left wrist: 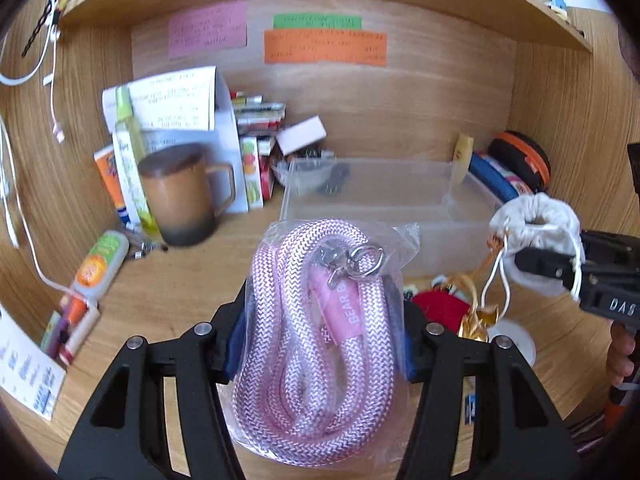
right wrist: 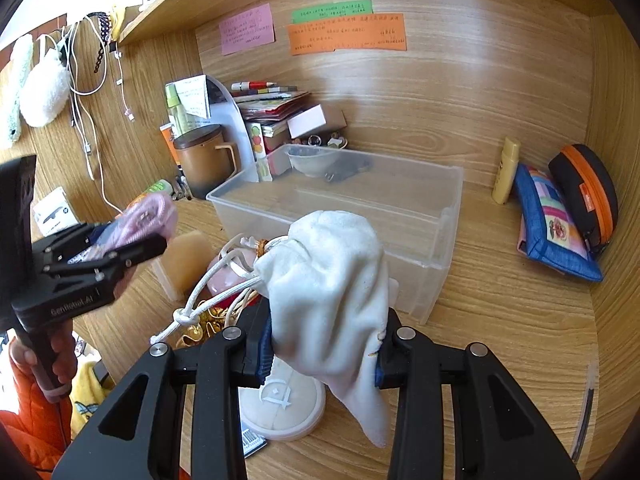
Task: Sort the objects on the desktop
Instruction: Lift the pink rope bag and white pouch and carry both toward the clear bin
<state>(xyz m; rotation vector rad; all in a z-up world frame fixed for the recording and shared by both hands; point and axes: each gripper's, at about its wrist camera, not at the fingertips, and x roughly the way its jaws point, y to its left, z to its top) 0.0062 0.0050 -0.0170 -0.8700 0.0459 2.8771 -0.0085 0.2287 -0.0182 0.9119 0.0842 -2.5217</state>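
My left gripper is shut on a pink braided rope in a clear plastic bag, held above the desk; it also shows in the right wrist view. My right gripper is shut on a white drawstring pouch, also seen in the left wrist view. A clear plastic bin stands just beyond both grippers; it also shows in the left wrist view. It holds a small clear bowl and a dark item.
A brown mug with boxes and books stands at the back left. A patchwork pouch, black-and-orange case and yellow tube lie at the right. A white round disc, red and gold items lie below the grippers.
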